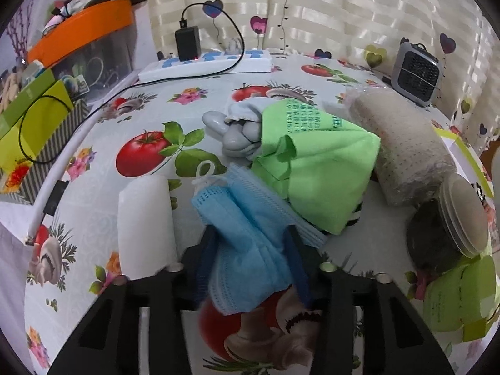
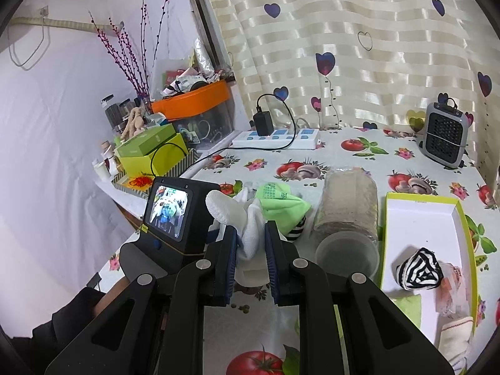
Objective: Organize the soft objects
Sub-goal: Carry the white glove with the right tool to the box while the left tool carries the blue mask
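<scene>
My left gripper [image 1: 250, 243] is shut on a blue face mask [image 1: 247, 234], held just above the tablecloth. Beyond it lie a green cloth [image 1: 315, 168] and grey gloves [image 1: 237, 134] in a pile. My right gripper [image 2: 250, 234] is shut on a white sock [image 2: 247, 222] and holds it above the table. The green cloth [image 2: 281, 203] lies just past it, with a striped sock [image 2: 295, 229] under its edge. A yellow-rimmed box lid [image 2: 422, 218] at the right holds a striped sock [image 2: 420, 270] and other soft items.
A wrapped beige roll [image 1: 403, 147] and a clear plastic cup [image 2: 347, 254] lie right of the pile. A white cylinder [image 1: 145, 225] lies at the left. A power strip [image 1: 206, 65] with a charger and a small heater [image 1: 417, 73] stand at the back.
</scene>
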`<state>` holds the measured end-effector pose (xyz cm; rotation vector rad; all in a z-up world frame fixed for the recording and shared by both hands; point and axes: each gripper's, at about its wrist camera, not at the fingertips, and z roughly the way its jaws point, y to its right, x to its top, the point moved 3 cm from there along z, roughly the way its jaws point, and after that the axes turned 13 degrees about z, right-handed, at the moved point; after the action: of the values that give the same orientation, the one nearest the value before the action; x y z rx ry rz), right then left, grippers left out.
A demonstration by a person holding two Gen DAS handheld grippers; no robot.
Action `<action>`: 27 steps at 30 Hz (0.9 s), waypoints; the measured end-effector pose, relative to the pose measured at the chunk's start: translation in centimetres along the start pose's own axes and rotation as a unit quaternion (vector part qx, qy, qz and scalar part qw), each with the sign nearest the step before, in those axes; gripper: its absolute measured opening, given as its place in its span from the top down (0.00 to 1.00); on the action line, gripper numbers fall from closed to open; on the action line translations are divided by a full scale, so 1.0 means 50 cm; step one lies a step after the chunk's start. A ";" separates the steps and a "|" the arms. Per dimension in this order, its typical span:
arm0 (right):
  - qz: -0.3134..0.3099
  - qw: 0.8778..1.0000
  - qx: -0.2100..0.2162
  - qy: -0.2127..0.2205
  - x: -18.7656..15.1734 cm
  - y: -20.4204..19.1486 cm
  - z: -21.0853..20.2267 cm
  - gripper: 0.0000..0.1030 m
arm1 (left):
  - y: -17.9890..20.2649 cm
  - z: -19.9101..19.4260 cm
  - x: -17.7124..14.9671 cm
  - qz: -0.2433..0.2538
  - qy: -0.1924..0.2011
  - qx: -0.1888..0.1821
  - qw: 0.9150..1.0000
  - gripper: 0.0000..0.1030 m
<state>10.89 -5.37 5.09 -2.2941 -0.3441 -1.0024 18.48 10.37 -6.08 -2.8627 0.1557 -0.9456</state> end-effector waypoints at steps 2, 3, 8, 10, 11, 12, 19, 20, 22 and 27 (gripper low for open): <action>0.001 1.000 -0.001 0.003 -0.001 0.002 -0.007 0.82 | 0.005 -0.006 -0.001 0.002 0.001 -0.002 1.000 0.76; 0.002 1.000 -0.001 0.004 -0.001 0.003 -0.010 0.82 | 0.008 -0.009 -0.003 0.002 0.003 -0.005 1.000 0.78; 0.005 1.000 -0.002 0.009 -0.004 0.010 -0.027 0.82 | 0.015 -0.026 -0.018 -0.006 0.010 -0.027 1.000 0.84; 0.005 1.000 -0.002 0.010 -0.006 0.013 -0.035 0.82 | 0.015 -0.036 -0.025 -0.012 0.013 -0.031 0.999 0.85; 0.006 1.000 -0.001 0.011 -0.008 0.014 -0.038 0.82 | 0.016 -0.045 -0.030 -0.015 0.016 -0.033 0.999 0.86; 0.006 1.000 -0.001 0.012 -0.009 0.014 -0.041 0.82 | 0.016 -0.054 -0.034 -0.018 0.020 -0.034 0.999 0.86; 0.010 1.000 0.000 0.015 -0.019 0.024 -0.065 0.82 | 0.023 -0.127 -0.055 -0.031 0.051 -0.037 0.997 0.86; 0.010 1.000 -0.001 0.016 -0.020 0.027 -0.068 0.82 | 0.024 -0.140 -0.058 -0.033 0.057 -0.038 0.997 0.86; 0.011 1.000 -0.003 0.018 -0.024 0.033 -0.075 0.82 | 0.028 -0.164 -0.062 -0.036 0.067 -0.041 0.996 0.86; 0.018 1.000 -0.010 0.024 -0.031 0.050 -0.096 0.82 | 0.042 -0.216 -0.067 -0.035 0.091 -0.051 0.994 0.86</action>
<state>8.20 -10.32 5.44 -2.2814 -0.2744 -1.0451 9.20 7.87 0.26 -2.8878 0.1259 -1.2471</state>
